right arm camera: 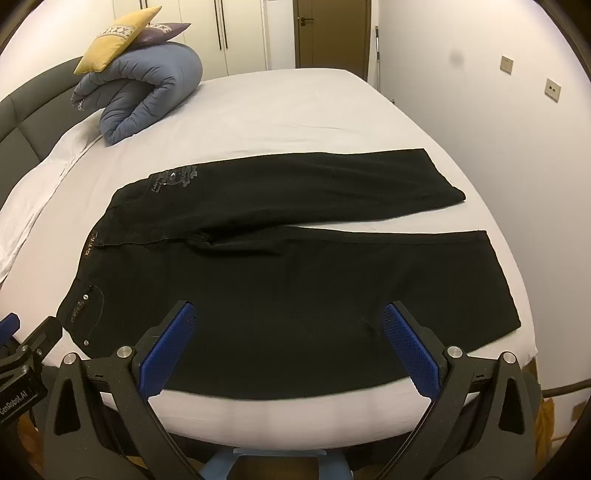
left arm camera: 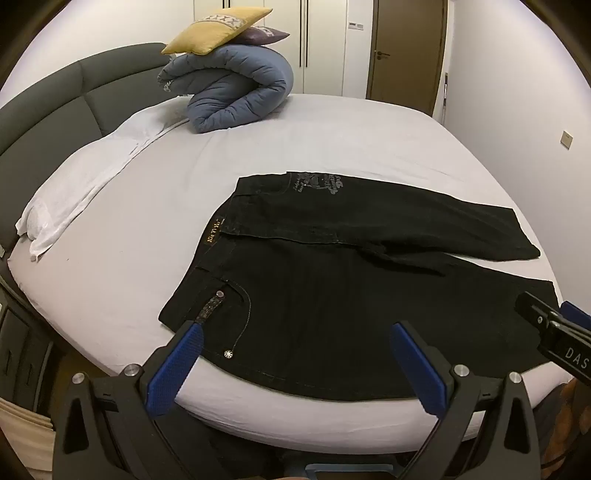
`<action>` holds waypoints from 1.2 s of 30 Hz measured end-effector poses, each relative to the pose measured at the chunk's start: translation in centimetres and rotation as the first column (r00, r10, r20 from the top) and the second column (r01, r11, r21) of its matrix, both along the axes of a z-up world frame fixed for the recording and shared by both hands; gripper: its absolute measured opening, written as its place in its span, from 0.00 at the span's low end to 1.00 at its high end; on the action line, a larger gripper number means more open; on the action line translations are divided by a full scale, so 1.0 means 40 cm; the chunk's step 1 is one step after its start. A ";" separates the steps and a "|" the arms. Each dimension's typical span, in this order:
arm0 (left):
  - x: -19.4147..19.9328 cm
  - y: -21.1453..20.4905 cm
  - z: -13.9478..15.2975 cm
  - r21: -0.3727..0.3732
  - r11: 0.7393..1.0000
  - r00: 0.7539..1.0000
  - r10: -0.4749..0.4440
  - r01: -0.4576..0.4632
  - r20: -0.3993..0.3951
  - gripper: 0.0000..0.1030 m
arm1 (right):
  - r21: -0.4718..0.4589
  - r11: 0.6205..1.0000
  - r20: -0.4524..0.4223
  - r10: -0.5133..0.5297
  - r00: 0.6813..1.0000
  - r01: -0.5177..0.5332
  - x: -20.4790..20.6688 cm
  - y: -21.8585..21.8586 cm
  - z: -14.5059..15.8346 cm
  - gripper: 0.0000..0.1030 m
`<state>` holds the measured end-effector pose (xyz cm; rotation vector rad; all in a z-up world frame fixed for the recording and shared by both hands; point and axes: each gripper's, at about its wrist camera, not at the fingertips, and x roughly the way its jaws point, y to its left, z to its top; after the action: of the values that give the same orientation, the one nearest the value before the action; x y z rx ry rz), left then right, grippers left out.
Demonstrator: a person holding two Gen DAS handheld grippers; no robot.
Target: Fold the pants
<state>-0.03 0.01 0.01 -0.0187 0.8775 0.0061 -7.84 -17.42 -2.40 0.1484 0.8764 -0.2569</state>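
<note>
Black pants point(left arm camera: 332, 280) lie flat on the white bed point(left arm camera: 147, 229), waistband to the left, two legs running right with a gap between them. In the right wrist view the pants point(right arm camera: 295, 277) fill the middle, their near edge along the bed's front edge. My left gripper point(left arm camera: 299, 332) hangs open above the near hip and pocket, nothing between its blue pads. My right gripper point(right arm camera: 290, 312) stands open above the near leg, holding nothing. The right gripper point(left arm camera: 554, 332) shows at the right edge of the left wrist view; the left gripper point(right arm camera: 22, 347) shows at the left edge of the right wrist view.
A rolled blue duvet point(left arm camera: 236, 88) with a yellow cushion point(left arm camera: 218, 29) and a purple cushion on top sits at the bed's far left. A white cloth point(left arm camera: 92, 177) lies along the grey headboard point(left arm camera: 48, 110). A wall point(right arm camera: 498, 147) stands beyond the bed's right side.
</note>
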 end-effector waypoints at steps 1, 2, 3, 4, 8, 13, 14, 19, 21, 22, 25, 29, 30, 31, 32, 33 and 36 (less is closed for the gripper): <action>-0.001 0.000 0.000 0.000 1.000 1.000 -0.001 0.001 0.001 1.00 | 0.000 1.000 -0.001 0.000 1.000 0.000 0.000 0.000 0.000 1.00; -0.001 0.001 0.000 -0.007 1.000 1.000 -0.001 0.001 -0.001 1.00 | 0.004 1.000 0.000 0.002 1.000 -0.002 0.000 0.000 0.000 1.00; -0.001 0.002 0.000 -0.009 1.000 1.000 -0.003 0.003 -0.003 1.00 | 0.004 1.000 -0.001 0.003 1.000 -0.003 0.001 0.001 -0.001 1.00; -0.002 0.002 0.000 -0.009 1.000 1.000 0.003 -0.003 0.002 1.00 | 0.003 1.000 -0.003 0.005 1.000 -0.005 0.001 0.001 -0.001 1.00; -0.002 0.002 0.000 -0.003 1.000 1.000 0.004 -0.004 0.004 1.00 | -0.004 1.000 -0.009 0.015 1.000 -0.015 -0.001 0.008 -0.010 1.00; -0.005 0.021 0.007 0.002 1.000 1.000 0.007 -0.007 0.005 1.00 | -0.005 1.000 -0.014 0.022 1.000 -0.022 -0.004 0.009 -0.014 1.00; -0.005 0.026 0.008 0.003 1.000 1.000 0.007 -0.007 0.004 1.00 | -0.005 1.000 -0.016 0.023 1.000 -0.023 -0.003 0.010 -0.014 1.00; -0.001 0.020 0.006 0.012 1.000 1.000 0.008 -0.008 0.005 1.00 | -0.002 1.000 -0.025 0.029 0.999 -0.029 0.006 0.012 -0.017 1.00; -0.001 0.017 0.005 0.011 1.000 1.000 0.007 -0.007 0.005 1.00 | -0.001 1.000 -0.027 0.031 0.999 -0.031 0.006 0.010 -0.019 1.00; -0.001 0.015 0.005 0.014 1.000 1.000 0.008 -0.008 0.004 1.00 | -0.002 0.999 -0.027 0.032 0.999 -0.032 0.006 0.012 -0.018 1.00; 0.003 0.009 -0.003 0.018 1.000 1.000 0.007 -0.007 0.008 1.00 | 0.000 0.999 -0.030 0.032 0.999 -0.032 0.007 0.010 -0.021 1.00; 0.000 0.011 -0.004 0.020 1.000 1.000 0.009 -0.009 0.007 1.00 | 0.002 1.000 -0.035 0.031 0.999 -0.031 0.011 0.012 -0.027 1.00; 0.000 0.010 -0.004 0.021 1.000 1.000 0.008 -0.008 0.007 1.00 | 0.003 1.000 -0.036 0.031 0.999 -0.031 0.011 0.014 -0.028 1.00; 0.000 0.011 -0.004 0.020 1.000 1.000 0.007 -0.007 0.006 1.00 | 0.002 1.000 -0.036 0.031 0.999 -0.031 0.011 0.016 -0.029 1.00; 0.000 0.012 -0.005 0.019 1.000 1.000 0.007 -0.007 0.006 1.00 | 0.001 1.000 -0.036 0.031 0.999 -0.031 0.012 0.016 -0.030 1.00; 0.001 0.010 -0.005 0.021 1.000 1.000 0.007 -0.007 0.005 1.00 | 0.002 1.000 -0.036 0.032 0.999 -0.032 0.012 0.016 -0.030 1.00; 0.001 0.011 -0.006 0.021 1.000 1.000 0.007 -0.007 0.005 1.00 | 0.002 0.999 -0.037 0.032 0.999 -0.032 0.012 0.019 -0.031 1.00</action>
<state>0.00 0.44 -0.22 -0.0023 0.8726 0.0217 -7.34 -16.68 -3.64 0.1308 0.9149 -0.2297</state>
